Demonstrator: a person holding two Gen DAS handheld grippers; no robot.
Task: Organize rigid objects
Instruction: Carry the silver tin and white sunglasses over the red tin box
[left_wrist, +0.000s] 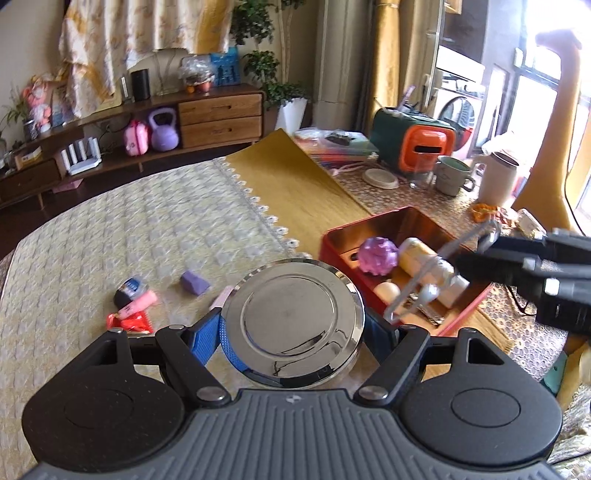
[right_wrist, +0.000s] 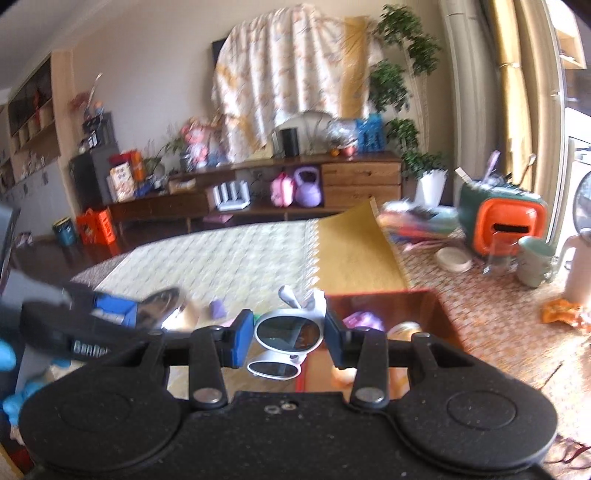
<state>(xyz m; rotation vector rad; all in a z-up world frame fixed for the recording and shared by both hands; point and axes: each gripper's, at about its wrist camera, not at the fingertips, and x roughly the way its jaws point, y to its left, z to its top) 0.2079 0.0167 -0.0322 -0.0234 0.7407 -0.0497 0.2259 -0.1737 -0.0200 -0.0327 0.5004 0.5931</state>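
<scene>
Basically: patterned tabletop (left_wrist: 147, 236), sideboard (left_wrist: 207, 114) behind. Red box (left_wrist: 369, 236) holds purple ball (left_wrist: 377, 255), bottle (left_wrist: 421, 254). Left gripper (left_wrist: 295, 328) clamps round metal tin (left_wrist: 291, 317); right gripper (right_wrist: 288, 334) clamps white sunglasses (right_wrist: 288, 332) above the box's edge.

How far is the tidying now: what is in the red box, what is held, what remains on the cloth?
Done: a purple ball and other small items lie in the red box. In hand: the left tool grips a round metal tin; the right tool grips white sunglasses near the box. Left: a purple block, a pink tube and a red packet on the cloth.
</scene>
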